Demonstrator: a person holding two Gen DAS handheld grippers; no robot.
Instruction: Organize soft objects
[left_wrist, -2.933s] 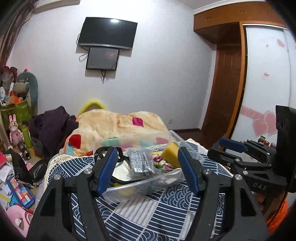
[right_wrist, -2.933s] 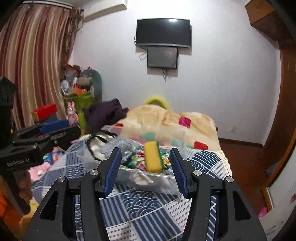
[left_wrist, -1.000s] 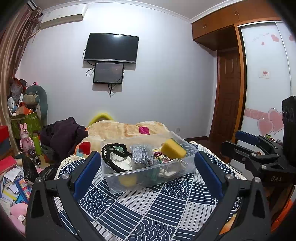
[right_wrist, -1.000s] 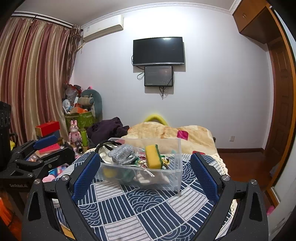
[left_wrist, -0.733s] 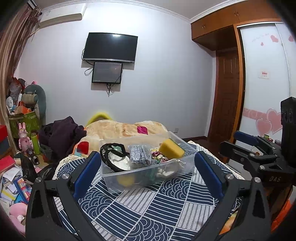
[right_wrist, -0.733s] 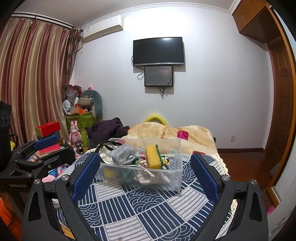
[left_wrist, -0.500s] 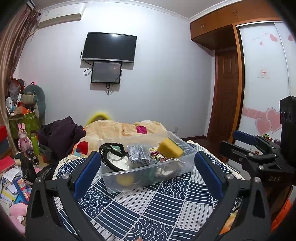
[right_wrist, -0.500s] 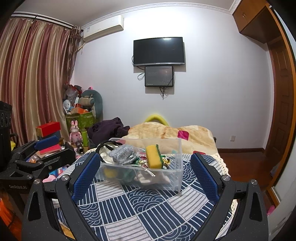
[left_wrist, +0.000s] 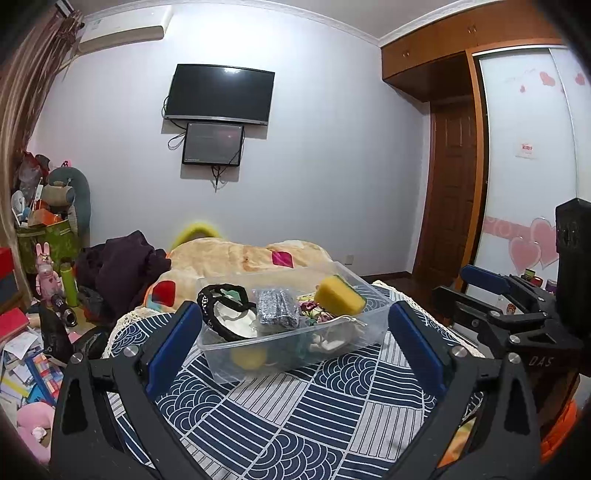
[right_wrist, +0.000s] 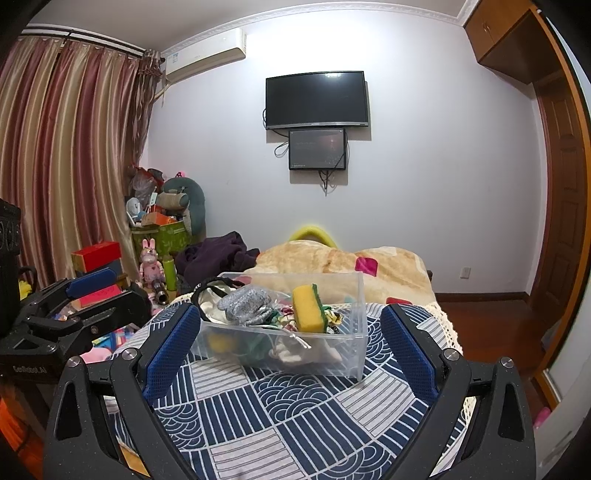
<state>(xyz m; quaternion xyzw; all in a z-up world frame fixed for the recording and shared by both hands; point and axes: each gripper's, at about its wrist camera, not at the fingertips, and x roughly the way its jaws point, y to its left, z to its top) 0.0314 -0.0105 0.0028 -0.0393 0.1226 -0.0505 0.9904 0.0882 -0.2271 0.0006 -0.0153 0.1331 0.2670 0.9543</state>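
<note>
A clear plastic bin (left_wrist: 354, 325) stands on the blue patterned cloth (left_wrist: 295, 406). It holds a yellow sponge (left_wrist: 338, 295), a grey glittery pouch (left_wrist: 277, 308), a black-rimmed item (left_wrist: 221, 314) and other soft things. My left gripper (left_wrist: 293, 332) is open and empty, held back from the bin. My right gripper (right_wrist: 288, 339) is open and empty, also short of the bin (right_wrist: 351, 354). The sponge (right_wrist: 308, 308) and pouch (right_wrist: 245, 301) show in the right wrist view. Each gripper shows at the edge of the other's view.
A bed with a tan blanket (left_wrist: 251, 258) lies behind the cloth. Dark clothes (left_wrist: 125, 266) are heaped at its left. Toys, boxes and books (left_wrist: 29, 354) clutter the floor at left. A wardrobe and door (left_wrist: 454, 206) stand at right.
Both grippers have opened wide and drawn back from the bin since 2.9 s ago. Over the last second they barely move.
</note>
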